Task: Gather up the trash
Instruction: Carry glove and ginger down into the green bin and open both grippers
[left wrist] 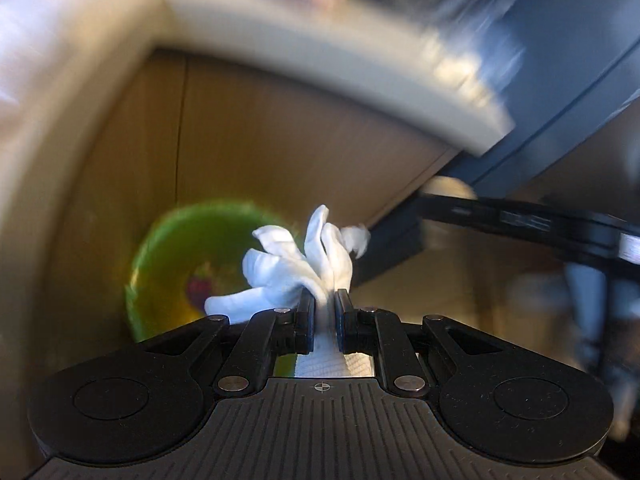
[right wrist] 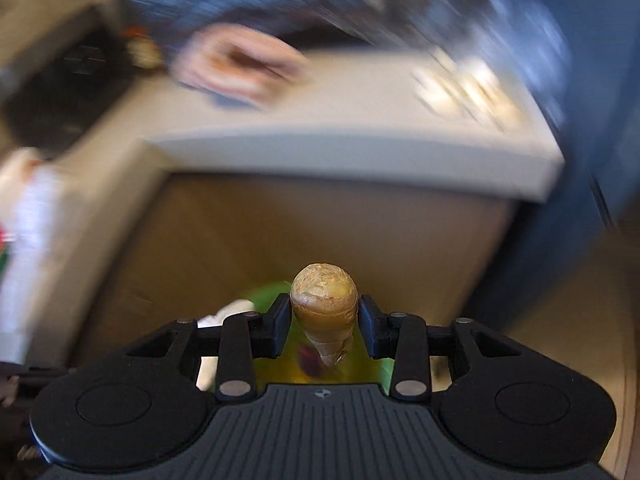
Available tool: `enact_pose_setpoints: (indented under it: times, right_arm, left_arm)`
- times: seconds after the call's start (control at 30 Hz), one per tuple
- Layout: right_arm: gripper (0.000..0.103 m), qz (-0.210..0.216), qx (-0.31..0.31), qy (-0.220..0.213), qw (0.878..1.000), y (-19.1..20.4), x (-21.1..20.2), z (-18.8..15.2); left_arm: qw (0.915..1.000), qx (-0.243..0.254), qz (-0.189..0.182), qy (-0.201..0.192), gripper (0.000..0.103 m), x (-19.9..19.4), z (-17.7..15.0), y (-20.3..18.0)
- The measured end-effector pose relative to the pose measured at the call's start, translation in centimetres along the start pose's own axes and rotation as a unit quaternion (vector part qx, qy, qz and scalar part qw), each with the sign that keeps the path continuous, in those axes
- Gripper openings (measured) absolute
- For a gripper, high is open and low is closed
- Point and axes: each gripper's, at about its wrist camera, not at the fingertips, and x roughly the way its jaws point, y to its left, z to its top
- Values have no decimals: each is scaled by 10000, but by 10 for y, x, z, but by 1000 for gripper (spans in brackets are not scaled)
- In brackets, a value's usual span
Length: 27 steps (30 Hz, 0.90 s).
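Note:
My left gripper (left wrist: 325, 307) is shut on a crumpled white paper tissue (left wrist: 296, 268), which fans out ahead of the pads. Behind and below it sits a round green bin (left wrist: 160, 272) with something dark red inside. In the right wrist view my right gripper (right wrist: 325, 322) is shut on a tan, knobbly piece of ginger root (right wrist: 324, 300), held upright between the pads. The green bin (right wrist: 264, 294) shows just past and beneath the ginger, with the white tissue (right wrist: 234, 312) at its left. The other gripper (left wrist: 540, 228) reaches in from the right of the left wrist view.
A pale countertop (right wrist: 340, 120) with a tan cabinet front (right wrist: 280, 232) runs across both views, heavily blurred. A pinkish plate (right wrist: 240, 68) lies on the counter. A dark blue surface (left wrist: 568, 72) stands to the right. A white bottle-like object (right wrist: 28, 240) is at the far left.

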Motion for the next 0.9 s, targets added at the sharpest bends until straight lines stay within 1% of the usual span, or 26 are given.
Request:
enact_pose_setpoints:
  times: [0.07,0.13,0.17,0.23,0.27,0.33,0.4,0.5,0.6,0.73,0.83,0.9]
  right_arm:
    - [36,-131,291,250,9992,-23,20,-12]
    - [36,-238,556,495,9969,-43,39,-23]
    - [36,-272,677,604,9955,-52,47,-29]
    - [36,-288,891,824,9922,-66,64,-40]
    - [36,-311,977,950,9902,-72,73,-46]
    - [36,-363,1043,1158,9871,-77,89,-54]
    - [36,-356,1079,1332,9846,-78,103,-60]
    - [36,-242,1053,1582,9815,-77,123,-66]
    - [36,-82,857,1772,9804,-64,146,-60]
    - [36,246,469,2029,9778,-42,182,-54]
    - [36,348,53,2345,9715,-17,228,-55]
    - [36,273,-254,2670,9630,2,265,-63]
  left_arm:
    - [9987,3,287,417,14,45,5,2]
    - [9943,-40,582,894,14,84,5,6]
    - [9914,-113,653,1132,14,102,5,9]
    - [9868,-295,659,1447,16,127,2,17]
    - [9846,-341,695,1565,19,136,0,20]
    - [9810,-364,797,1732,20,145,-5,23]
    - [9804,-340,812,1765,20,146,-8,23]
    - [9813,-324,851,1698,21,141,-4,23]
    - [9831,-358,849,1584,21,129,0,26]
    - [9846,-409,917,1432,21,108,4,30]
    - [9842,-438,1048,1357,21,93,5,32]
    - [9853,-553,942,1310,21,82,6,34]
